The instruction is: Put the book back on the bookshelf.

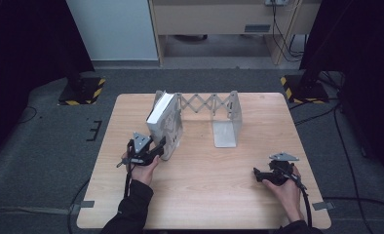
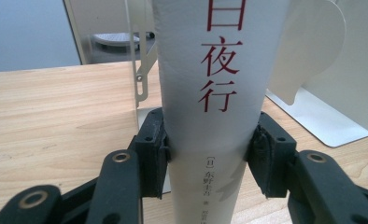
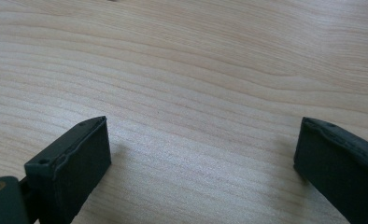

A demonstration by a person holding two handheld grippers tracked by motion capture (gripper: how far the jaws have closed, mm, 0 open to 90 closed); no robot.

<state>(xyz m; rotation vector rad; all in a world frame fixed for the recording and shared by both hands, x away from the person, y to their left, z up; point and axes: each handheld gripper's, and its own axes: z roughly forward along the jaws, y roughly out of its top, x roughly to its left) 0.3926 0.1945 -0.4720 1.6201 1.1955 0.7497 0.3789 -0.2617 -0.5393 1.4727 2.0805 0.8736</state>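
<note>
The left tongs (image 2: 208, 154) are clamped on the spine of a white book (image 2: 210, 93), which stands upright left of centre on the tabletop (image 1: 204, 195) against the expanding metal bookend (image 1: 224, 122); the right tongs (image 3: 201, 154) gape apart at lower right over bare wood.

book (image 2: 210, 93): matt white paper jacket, red print | bookend rack (image 1: 226, 119): smooth pale painted metal | surface (image 3: 196, 60): light wood grain, matt | tongs (image 2: 210, 151): black plastic, rough pads
</note>
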